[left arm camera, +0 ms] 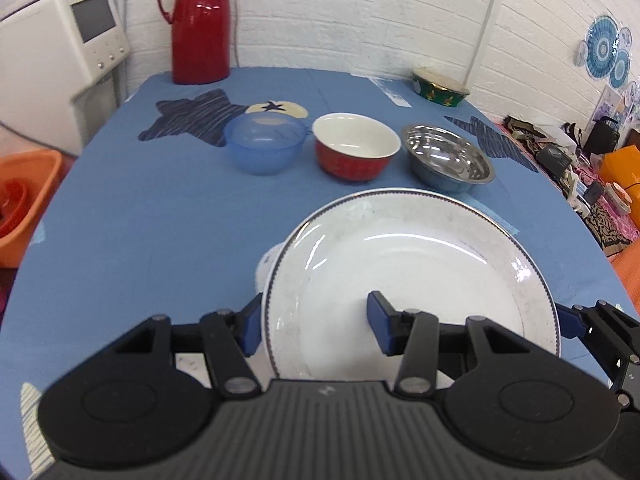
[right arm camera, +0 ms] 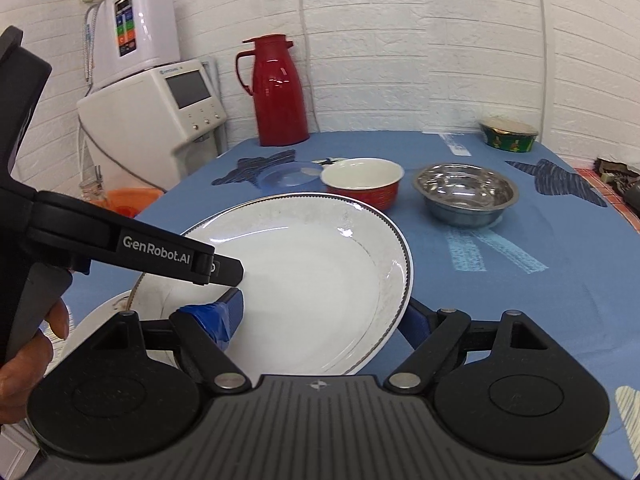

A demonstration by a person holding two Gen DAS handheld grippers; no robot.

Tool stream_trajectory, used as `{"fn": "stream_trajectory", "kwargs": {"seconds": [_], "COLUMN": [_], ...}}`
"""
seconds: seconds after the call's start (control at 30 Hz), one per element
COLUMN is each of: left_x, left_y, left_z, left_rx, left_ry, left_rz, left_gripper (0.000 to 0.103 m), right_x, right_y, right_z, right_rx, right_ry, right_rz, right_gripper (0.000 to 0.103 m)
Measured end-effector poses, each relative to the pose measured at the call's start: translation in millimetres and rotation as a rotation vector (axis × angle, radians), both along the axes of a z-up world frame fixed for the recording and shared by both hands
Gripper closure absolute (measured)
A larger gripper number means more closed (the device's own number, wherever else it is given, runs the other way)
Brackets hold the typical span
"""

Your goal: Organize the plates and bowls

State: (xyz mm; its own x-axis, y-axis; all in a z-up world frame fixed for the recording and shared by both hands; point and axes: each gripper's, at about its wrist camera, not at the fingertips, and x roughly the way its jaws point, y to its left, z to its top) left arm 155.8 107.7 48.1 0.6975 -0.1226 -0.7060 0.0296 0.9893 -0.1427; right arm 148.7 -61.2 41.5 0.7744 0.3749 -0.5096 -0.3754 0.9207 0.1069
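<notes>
I held a large white plate between my two grippers at the near edge of the bench. It was round and glossy, with a thin dark beaded line around its rim and faint grey scuffs on the broad border. My left gripper grasped the plate's left rim, one blue pad outside the edge and the other on its face. My right gripper grasped the right rim the same way, one taped blue pad on the face and the other under the edge. The plate sat tilted above another white dish that peeked out beneath its left side.

Farther back stood three bowls in a row: a translucent blue bowl on the left, a red bowl with a white inside in the middle, and a shiny steel bowl on the right. A red jug stood at the far left and a green patterned bowl at the far right.
</notes>
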Motion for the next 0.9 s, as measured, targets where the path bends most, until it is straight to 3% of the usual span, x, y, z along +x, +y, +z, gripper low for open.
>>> {"fn": "stream_trajectory", "kwargs": {"seconds": [0.37, 0.5, 0.67, 0.9], "left_x": [-73, -76, -78, -84], "left_y": [78, 80, 84, 73], "left_z": [-27, -38, -46, -42], "left_rx": [0.024, 0.063, 0.037, 0.118], "left_ry": [0.020, 0.016, -0.008, -0.089], "left_rz": [0.164, 0.162, 0.150, 0.142], "left_gripper": [0.055, 0.054, 0.053, 0.038], "right_x": [-34, -36, -38, -45], "right_y": [71, 79, 81, 86], "right_z": [-25, -34, -36, -35], "right_rx": [-0.005, -0.022, -0.046, -0.116], "right_ry": [0.074, 0.096, 0.086, 0.038], "right_rz": [0.185, 0.192, 0.197, 0.188], "right_gripper": [0.034, 0.034, 0.033, 0.035]}}
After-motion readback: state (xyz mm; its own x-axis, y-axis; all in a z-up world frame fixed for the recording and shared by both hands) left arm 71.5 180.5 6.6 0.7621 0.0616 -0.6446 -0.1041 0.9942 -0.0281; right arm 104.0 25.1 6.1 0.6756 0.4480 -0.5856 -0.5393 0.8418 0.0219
